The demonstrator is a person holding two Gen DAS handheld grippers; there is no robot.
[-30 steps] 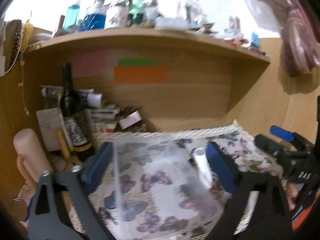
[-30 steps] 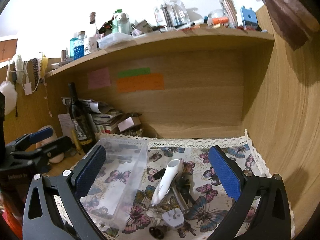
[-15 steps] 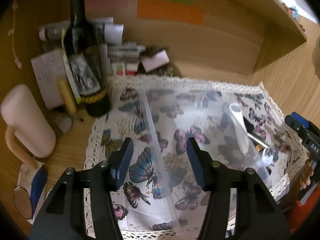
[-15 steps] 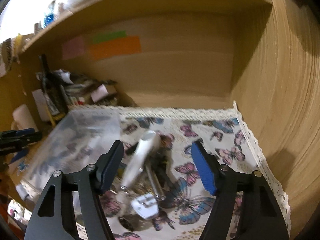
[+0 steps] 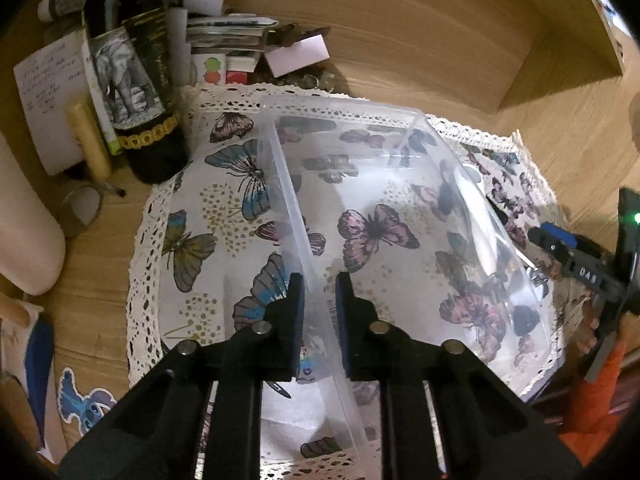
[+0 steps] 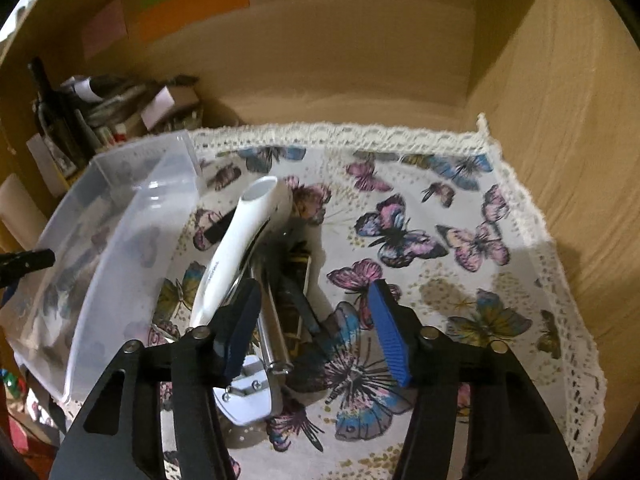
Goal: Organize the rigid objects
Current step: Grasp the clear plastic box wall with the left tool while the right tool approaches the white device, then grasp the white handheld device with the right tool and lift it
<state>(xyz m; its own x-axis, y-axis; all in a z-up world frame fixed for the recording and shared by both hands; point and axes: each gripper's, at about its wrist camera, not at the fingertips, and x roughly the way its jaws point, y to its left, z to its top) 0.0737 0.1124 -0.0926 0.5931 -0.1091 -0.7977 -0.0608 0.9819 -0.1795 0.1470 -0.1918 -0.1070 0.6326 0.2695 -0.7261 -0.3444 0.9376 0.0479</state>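
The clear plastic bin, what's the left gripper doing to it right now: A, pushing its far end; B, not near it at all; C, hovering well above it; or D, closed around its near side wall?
D: in the left wrist view the left gripper has its two fingers either side of the clear plastic bin's side wall, nearly shut on it.

Butterfly-print cloth (image 5: 192, 216) w/ lace edging covers the wooden bench (image 5: 92, 280) – its far edge meets the back wall in the right wrist view. Dark wine bottle (image 5: 132, 76) w/ elephant label stands upright at the cloth's back-left corner. Just beside it: a yellowish stick (image 5: 88, 140), a handwritten note (image 5: 40, 92), a pile of papers & small boxes (image 5: 240, 48). Orange, green & pink sticky notes (image 6: 192, 4) on the back wall. Blue cartoon sticker (image 5: 80, 400) near the bench's front-left – partly cut off.
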